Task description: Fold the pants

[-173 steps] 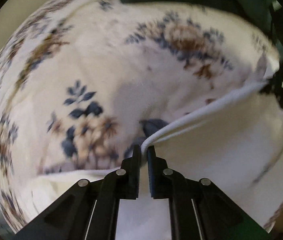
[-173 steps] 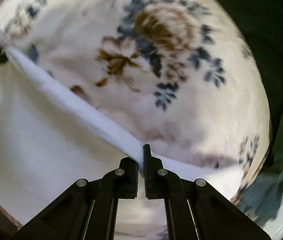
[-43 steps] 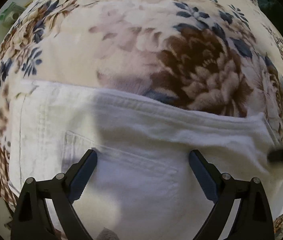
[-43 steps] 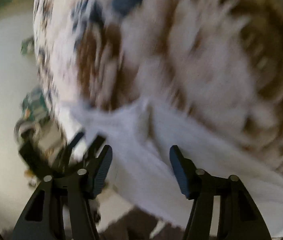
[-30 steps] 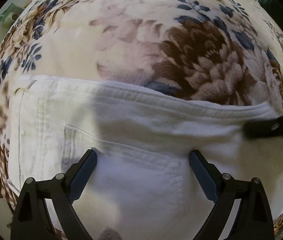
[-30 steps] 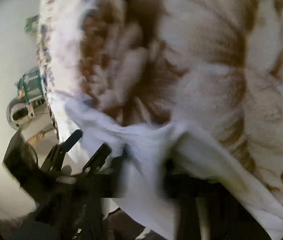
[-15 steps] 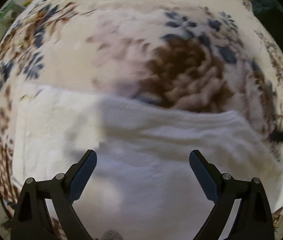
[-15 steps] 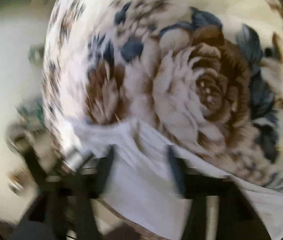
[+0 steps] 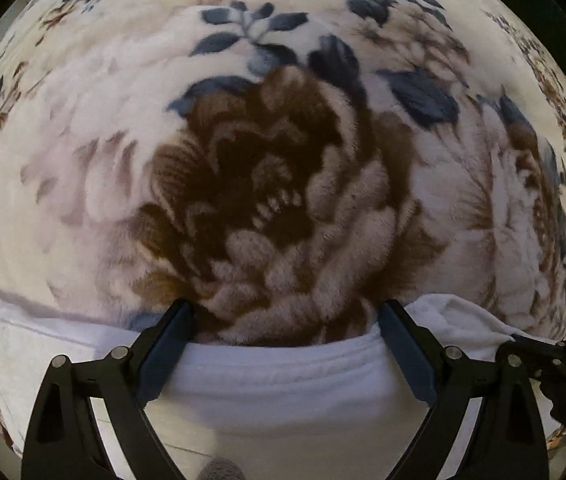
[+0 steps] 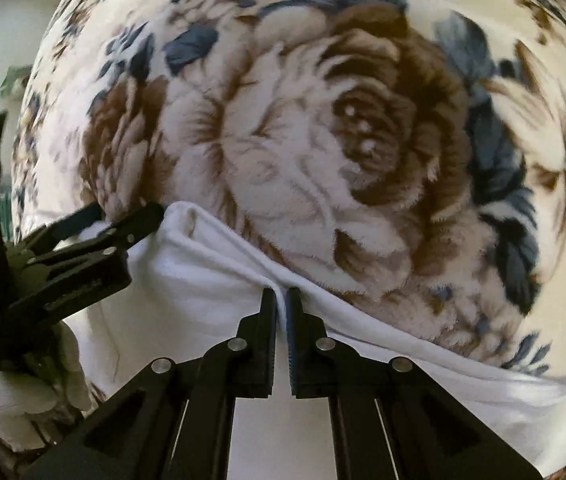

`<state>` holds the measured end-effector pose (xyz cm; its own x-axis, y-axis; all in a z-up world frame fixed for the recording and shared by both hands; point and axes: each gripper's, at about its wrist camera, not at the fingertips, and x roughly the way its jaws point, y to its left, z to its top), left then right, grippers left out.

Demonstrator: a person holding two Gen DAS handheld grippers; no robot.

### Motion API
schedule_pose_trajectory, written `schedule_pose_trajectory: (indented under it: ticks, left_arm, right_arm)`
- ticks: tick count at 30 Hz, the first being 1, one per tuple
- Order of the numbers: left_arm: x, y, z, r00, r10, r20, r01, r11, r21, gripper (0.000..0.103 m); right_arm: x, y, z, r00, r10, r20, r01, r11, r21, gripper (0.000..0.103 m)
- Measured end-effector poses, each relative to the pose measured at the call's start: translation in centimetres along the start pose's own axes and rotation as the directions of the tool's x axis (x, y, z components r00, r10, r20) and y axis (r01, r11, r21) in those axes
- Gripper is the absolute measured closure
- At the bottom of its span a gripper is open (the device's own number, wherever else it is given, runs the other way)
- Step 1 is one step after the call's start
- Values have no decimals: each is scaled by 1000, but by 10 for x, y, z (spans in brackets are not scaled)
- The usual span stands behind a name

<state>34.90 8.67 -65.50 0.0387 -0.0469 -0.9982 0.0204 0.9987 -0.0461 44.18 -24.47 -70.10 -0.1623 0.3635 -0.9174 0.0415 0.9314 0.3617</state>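
While the left tool (image 9: 285, 330) sits spread wide over the folded edge of the white pants (image 9: 283, 392), nothing's between its fingers; the pants lie on the floral blanket (image 9: 275, 184). The right tool (image 9: 539, 350) pokes in from the right. From the right wrist, the right tool (image 10: 282, 300) is pinching a fold of the pants (image 10: 211, 268), with the left tool (image 10: 123, 222) gaping at their left corner.

Ahead of my left claw (image 9: 285, 346) I see only flat floral blanket (image 9: 283, 140), open to pass over. The white pants (image 9: 283, 392) fill the gap between its spread fingers. My right claw (image 10: 282, 300), clamped on the pants' edge, blocks the right side; both claws sit close together.
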Motion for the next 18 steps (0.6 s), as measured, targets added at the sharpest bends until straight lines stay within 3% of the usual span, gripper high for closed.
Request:
schedule_pose_trajectory:
  ticks: [3, 7, 9, 13, 15, 18]
  left_arm:
    - [-18, -2, 8, 1000, 2, 4, -2, 1000, -26, 8]
    - [-51, -10, -8, 1000, -18, 23, 18, 999, -29, 8]
    - [-61, -27, -19, 999, -41, 19, 41, 999, -8, 8]
    - [-65, -65, -37, 998, -43, 41, 39, 996, 83, 8]
    - [-55, -82, -39, 999, -10, 42, 5, 992, 123, 8]
    - [-23, -84, -32, 998, 48, 42, -54, 986, 156, 8]
  right_arm:
    - [-11, -6, -2, 999, 43, 25, -45, 995, 91, 93]
    - [-63, -22, -22, 987, -111, 113, 104, 993, 63, 68]
    - [-77, -22, -38, 983, -158, 98, 155, 987, 40, 67]
    - [-57, -16, -57, 997, -68, -21, 68, 998, 10, 67]
    - [-37, -15, -57, 998, -62, -13, 63, 998, 26, 67]
    - [-22, -31, -40, 995, -81, 65, 72, 990, 124, 69]
